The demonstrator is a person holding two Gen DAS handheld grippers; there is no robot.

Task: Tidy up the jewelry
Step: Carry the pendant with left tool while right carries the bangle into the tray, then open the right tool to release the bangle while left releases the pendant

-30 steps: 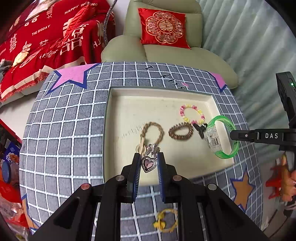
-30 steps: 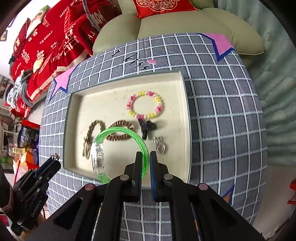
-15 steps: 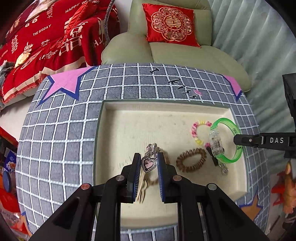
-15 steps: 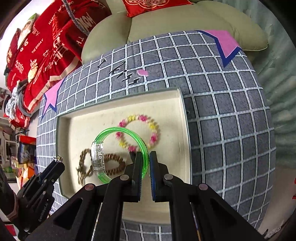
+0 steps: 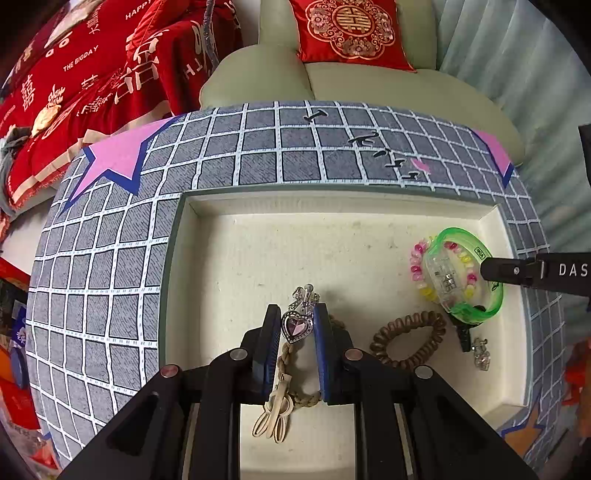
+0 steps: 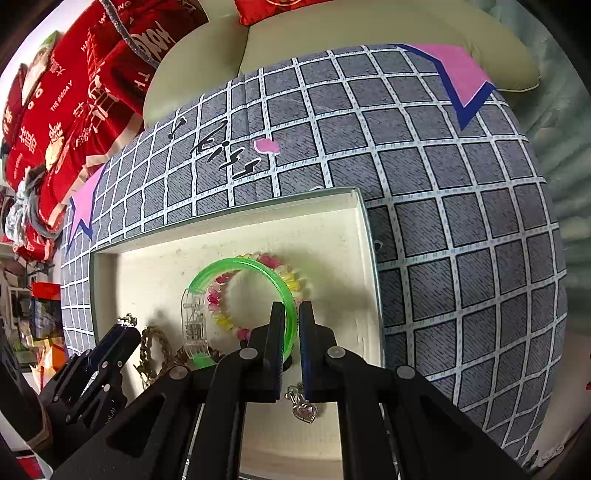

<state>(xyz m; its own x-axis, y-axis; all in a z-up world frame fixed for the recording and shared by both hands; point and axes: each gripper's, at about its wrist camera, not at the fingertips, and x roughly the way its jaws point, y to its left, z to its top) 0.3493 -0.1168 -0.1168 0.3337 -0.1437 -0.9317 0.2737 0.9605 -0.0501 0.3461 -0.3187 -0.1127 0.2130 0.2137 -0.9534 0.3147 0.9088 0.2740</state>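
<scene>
A cream tray point(image 5: 258, 229) lies on a grey checked cloth. My left gripper point(image 5: 295, 325) is shut on a pink heart earring point(image 5: 296, 326), held over the tray's near middle. My right gripper point(image 6: 291, 317) is shut on a green bangle point(image 6: 240, 266), held over the pink-and-yellow bead bracelet point(image 6: 218, 299) at the tray's right side. The bangle point(image 5: 461, 280) and the right gripper's finger point(image 5: 517, 271) also show in the left wrist view. In the tray lie a braided bracelet point(image 5: 291, 369), a brown coil hair tie point(image 5: 408, 339), a black clip point(image 5: 463, 334) and a second heart earring point(image 5: 482, 356).
The checked cloth point(image 5: 110, 258) with pink stars covers a round table. A pale green sofa point(image 5: 388, 85) with a red cushion point(image 5: 347, 33) stands behind it. Red bedding point(image 5: 74, 74) lies at the far left. The left gripper's body point(image 6: 92, 365) shows in the right wrist view.
Both grippers have moved forward over the tray with their loads. The green bangle now hangs over the bead bracelet, and the earring sits further in above the braided bracelet.
</scene>
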